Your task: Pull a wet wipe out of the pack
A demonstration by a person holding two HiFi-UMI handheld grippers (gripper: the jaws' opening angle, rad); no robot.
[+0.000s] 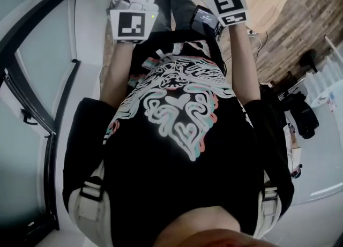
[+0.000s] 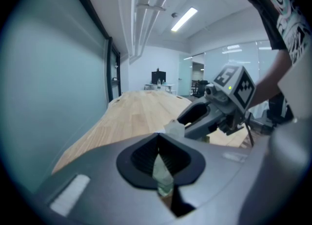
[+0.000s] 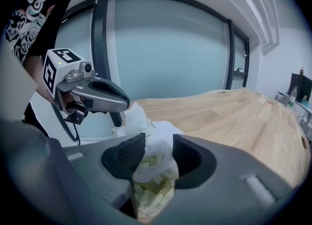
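Left tongs (image 2: 159, 146) are pressed together, pinching a thin greenish sliver that looks like the edge of the pack (image 2: 162, 177). Right tongs (image 3: 157, 147) stand spread wide, with a bunched white wipe (image 3: 155, 158) sitting loosely in the gap, not squeezed. The pack lies right under those open jaws, and the wipe rises out of it, reaching the left tongs' tip just beyond. Count: two tongs, one wipe, one pack, and one wooden table (image 3: 234, 116) stretching ahead of both.
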